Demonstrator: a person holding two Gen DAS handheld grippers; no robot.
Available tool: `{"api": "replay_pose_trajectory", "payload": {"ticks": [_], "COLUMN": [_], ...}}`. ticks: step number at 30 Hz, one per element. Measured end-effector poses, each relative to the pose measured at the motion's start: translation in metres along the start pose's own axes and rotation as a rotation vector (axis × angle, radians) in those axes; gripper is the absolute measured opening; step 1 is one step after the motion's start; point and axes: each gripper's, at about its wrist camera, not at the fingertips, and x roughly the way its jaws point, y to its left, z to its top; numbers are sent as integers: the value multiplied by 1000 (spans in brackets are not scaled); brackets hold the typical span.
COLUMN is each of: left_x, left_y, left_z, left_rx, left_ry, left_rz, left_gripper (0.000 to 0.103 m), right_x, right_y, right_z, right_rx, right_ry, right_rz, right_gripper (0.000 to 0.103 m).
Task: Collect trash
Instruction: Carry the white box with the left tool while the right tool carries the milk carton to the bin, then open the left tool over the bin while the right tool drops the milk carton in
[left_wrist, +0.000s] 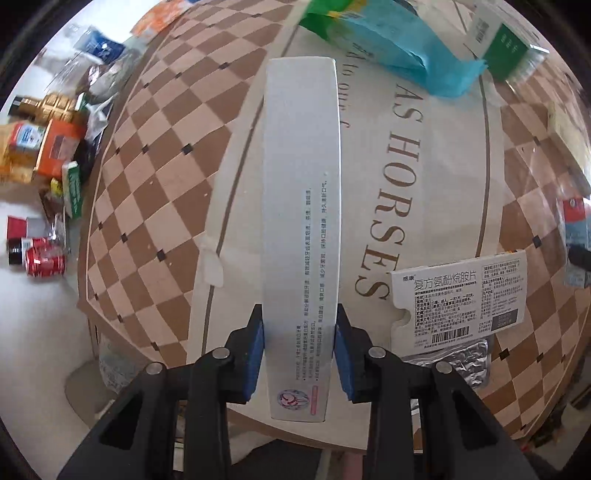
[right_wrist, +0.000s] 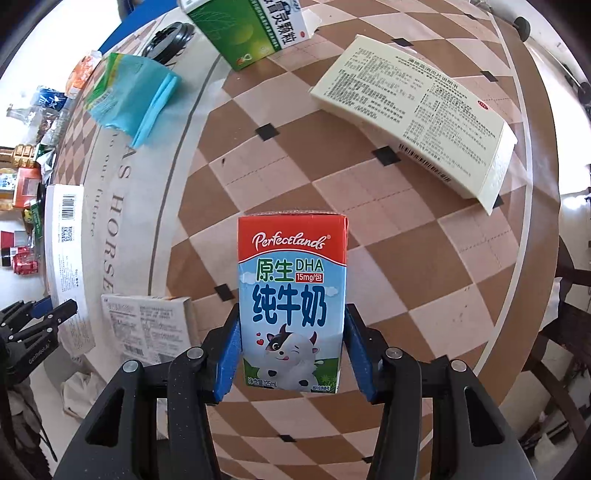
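We are partway through clearing a round checkered table (right_wrist: 369, 229). Our left gripper (left_wrist: 300, 354) is clamped on a long white carton (left_wrist: 301, 206), lifted above the tabletop. Our right gripper (right_wrist: 291, 350) grips a small Perfectlands milk carton (right_wrist: 293, 291), also raised, its blue pads pressing both sides.

Plenty is left on the table: a white medicine box (left_wrist: 461, 299) with a foil blister pack (left_wrist: 461, 362) beside it, a teal wrapper (right_wrist: 136, 96), a green medicine box (right_wrist: 247, 33) and a cream leaflet-printed box (right_wrist: 417, 122). We judge two items collected in hand, none visibly binned yet; no bin shows. A crushed red can (left_wrist: 46, 260) lies on the floor beyond the table edge.
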Motion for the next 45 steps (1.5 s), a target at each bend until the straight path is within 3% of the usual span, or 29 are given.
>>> {"api": "replay_pose_trajectory", "payload": {"ticks": [7, 11, 17, 22, 28, 34, 39, 45], "left_x": [-38, -57, -77, -77, -35, 43, 119, 239], "left_y": [26, 44, 47, 40, 21, -4, -25, -58], "left_z": [-54, -100, -181, -247, -311, -359, -365, -345], "left_rx": [-133, -202, -210, -179, -164, -178, -194, -197], "left_ry": [-134, -199, -295, -319, -191, -5, 125, 254], "left_rz": [-3, -59, -105, -143, -250, -347, -426, -511], "left_gripper": [31, 31, 31, 31, 31, 31, 31, 31], "right_x": [-24, -46, -73, -81, -58, 7, 84, 190], "right_y": [25, 47, 81, 99, 103, 90, 63, 28], "right_z": [-46, -84, -169, -258, -351, -427, -460, -473], "right_rx": [-45, -80, -101, -99, -74, -85, -61, -29], "right_ry": [-72, -124, -209, -253, -201, -55, 67, 154], "right_rz": [18, 19, 13, 1, 11, -18, -58, -93], "right_gripper": [53, 53, 53, 53, 53, 53, 53, 53]}}
